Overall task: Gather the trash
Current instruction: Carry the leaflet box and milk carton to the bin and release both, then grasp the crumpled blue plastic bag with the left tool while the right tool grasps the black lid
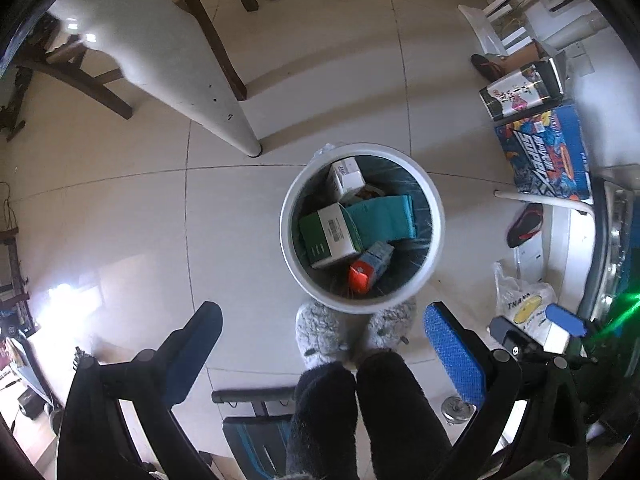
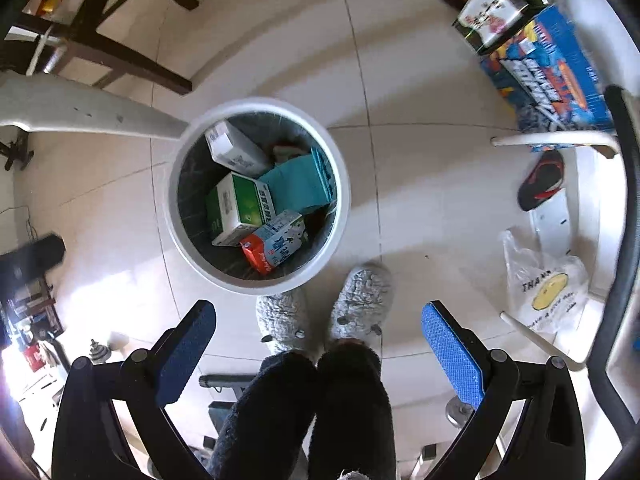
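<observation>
A: Where is the bin (image 1: 362,228)?
B: On the floor (image 1: 120,216), by the feet. Boxes (image 1: 330,236) lie inside.
A: The grippers?
B: Left gripper (image 1: 324,344) and right gripper (image 2: 318,338) hang above it, spread wide, holding nothing.

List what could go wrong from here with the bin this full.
1. The trash bin stands right against the slippers; a step forward could tip it.
2. The milk carton lies on top near the rim, so further trash might slide out.
3. Both the left gripper and right gripper are open and empty.
</observation>
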`<state>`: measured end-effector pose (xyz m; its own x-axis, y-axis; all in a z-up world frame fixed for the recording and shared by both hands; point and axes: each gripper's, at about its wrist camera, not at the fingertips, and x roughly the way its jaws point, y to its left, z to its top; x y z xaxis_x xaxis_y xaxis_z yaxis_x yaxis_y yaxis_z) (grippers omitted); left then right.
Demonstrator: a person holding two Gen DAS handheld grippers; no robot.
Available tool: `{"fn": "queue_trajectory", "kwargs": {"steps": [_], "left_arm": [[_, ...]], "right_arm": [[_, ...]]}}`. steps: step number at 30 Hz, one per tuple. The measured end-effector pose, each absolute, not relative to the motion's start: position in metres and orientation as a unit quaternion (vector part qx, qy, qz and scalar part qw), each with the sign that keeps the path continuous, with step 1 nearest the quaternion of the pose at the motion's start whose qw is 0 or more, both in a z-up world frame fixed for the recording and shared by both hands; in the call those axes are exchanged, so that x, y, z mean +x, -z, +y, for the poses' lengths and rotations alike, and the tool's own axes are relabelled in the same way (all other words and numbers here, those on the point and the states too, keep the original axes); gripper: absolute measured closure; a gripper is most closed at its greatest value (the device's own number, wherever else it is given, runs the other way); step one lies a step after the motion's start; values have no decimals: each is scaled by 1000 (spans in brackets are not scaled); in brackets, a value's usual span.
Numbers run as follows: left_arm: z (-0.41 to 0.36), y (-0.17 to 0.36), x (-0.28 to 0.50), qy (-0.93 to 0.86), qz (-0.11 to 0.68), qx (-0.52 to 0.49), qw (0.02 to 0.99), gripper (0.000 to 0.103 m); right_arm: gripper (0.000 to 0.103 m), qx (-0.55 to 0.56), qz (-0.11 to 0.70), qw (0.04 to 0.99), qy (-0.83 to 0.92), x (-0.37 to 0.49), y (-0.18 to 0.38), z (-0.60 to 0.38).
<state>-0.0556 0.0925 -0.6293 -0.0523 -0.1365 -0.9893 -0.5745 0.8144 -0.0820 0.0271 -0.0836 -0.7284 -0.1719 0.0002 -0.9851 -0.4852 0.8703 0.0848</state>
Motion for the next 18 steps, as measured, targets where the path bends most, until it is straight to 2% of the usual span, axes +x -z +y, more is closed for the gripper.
{"fn": "queue_trajectory", "kwargs": {"steps": [8,18], "left_arm": [[76,566,-69,-176,699,-251,647,0],[63,468,-88,-181,691,-238,658,0]], "right_arm": [[0,-164,725,641,-193,21,652,-87],[0,-155,701,665,-206,4,522,-95]]}}
